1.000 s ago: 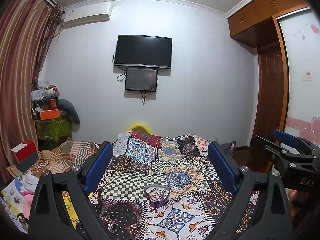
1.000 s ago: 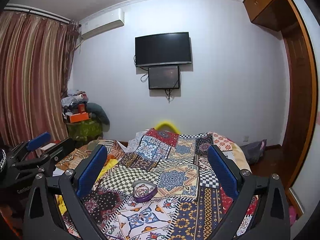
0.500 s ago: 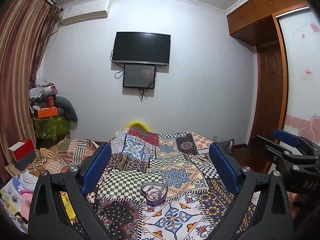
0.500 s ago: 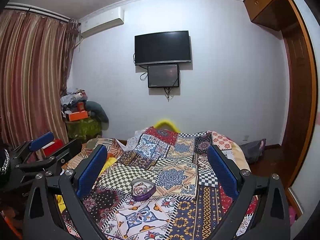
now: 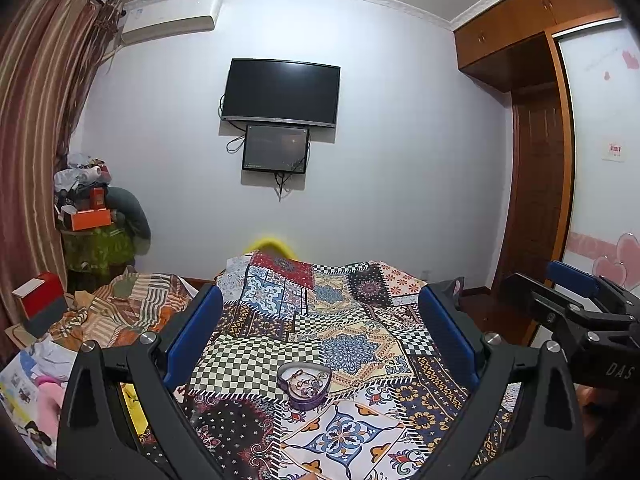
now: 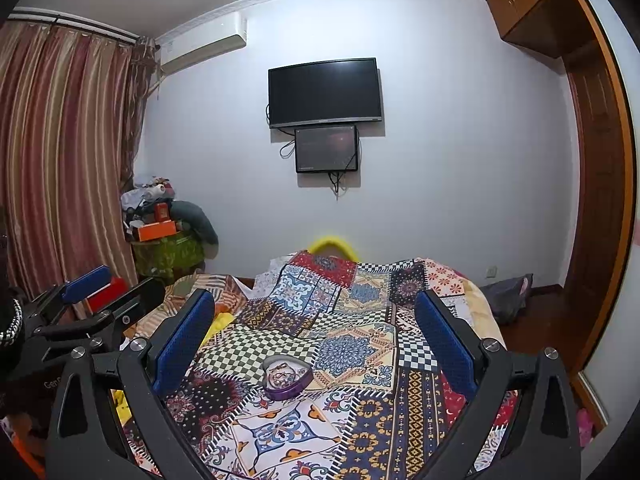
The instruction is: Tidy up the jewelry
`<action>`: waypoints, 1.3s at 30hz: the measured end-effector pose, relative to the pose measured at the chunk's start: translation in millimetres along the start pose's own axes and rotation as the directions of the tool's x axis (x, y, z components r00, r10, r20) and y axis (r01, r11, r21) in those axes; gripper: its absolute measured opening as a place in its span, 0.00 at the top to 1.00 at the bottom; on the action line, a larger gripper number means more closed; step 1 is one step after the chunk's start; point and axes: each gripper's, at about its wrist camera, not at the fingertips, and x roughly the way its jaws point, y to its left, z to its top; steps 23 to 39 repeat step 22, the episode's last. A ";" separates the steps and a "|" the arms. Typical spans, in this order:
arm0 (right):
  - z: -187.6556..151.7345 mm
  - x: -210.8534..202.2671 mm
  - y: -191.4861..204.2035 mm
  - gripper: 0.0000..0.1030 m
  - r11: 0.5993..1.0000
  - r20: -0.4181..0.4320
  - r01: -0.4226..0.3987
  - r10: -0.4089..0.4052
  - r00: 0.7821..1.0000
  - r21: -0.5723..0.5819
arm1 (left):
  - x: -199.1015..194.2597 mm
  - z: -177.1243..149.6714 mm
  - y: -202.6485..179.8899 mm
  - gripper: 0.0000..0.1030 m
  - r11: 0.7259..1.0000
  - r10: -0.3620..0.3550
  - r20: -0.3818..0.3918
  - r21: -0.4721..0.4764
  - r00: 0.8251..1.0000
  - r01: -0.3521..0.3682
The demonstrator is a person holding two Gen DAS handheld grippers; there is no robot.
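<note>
- My left tool (image 5: 320, 328) is held above the bed (image 5: 280, 312), its two blue-padded fingers (image 5: 192, 332) spread wide with nothing between them.
- From its camera, the curtain (image 5: 36, 128) hangs at the far left, with a pile of boxes and clothes (image 5: 92, 216) in the corner beside it.
- A striped blanket (image 5: 132, 304) lies crumpled to the left of the patchwork quilt (image 5: 344, 436).
- The heart-shaped purple jewelry dish (image 5: 305, 385) sits on the quilt, between my left tool's fingers in view but below and apart from them; small pieces of jewelry lie tangled inside, too small to tell apart.
- A television (image 5: 281, 94) hangs on the far wall above a smaller screen (image 5: 276, 149).
- My right tool (image 6: 316, 332) is also held above the bed, fingers (image 6: 444, 336) fully apart and holding nothing.
- In its camera the dish (image 6: 286, 377) lies on the quilt (image 6: 288, 432) slightly left of centre, touching neither finger.
- The wardrobe (image 6: 532, 4) and wooden door (image 6: 596, 184) stand at the right edge.
</note>
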 end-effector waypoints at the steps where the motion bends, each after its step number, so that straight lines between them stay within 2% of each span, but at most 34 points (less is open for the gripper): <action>1: 0.1 0.1 0.0 0.04 1.000 0.000 0.001 -0.001 1.000 -0.001 | -0.2 -0.2 0.1 0.04 1.000 -0.004 -0.002 -0.001 1.000 0.004; 39: -2.4 3.8 0.5 0.04 1.000 -0.011 0.007 -0.007 1.000 -0.003 | 1.2 -4.7 0.3 0.04 1.000 -0.019 -0.021 0.003 1.000 0.019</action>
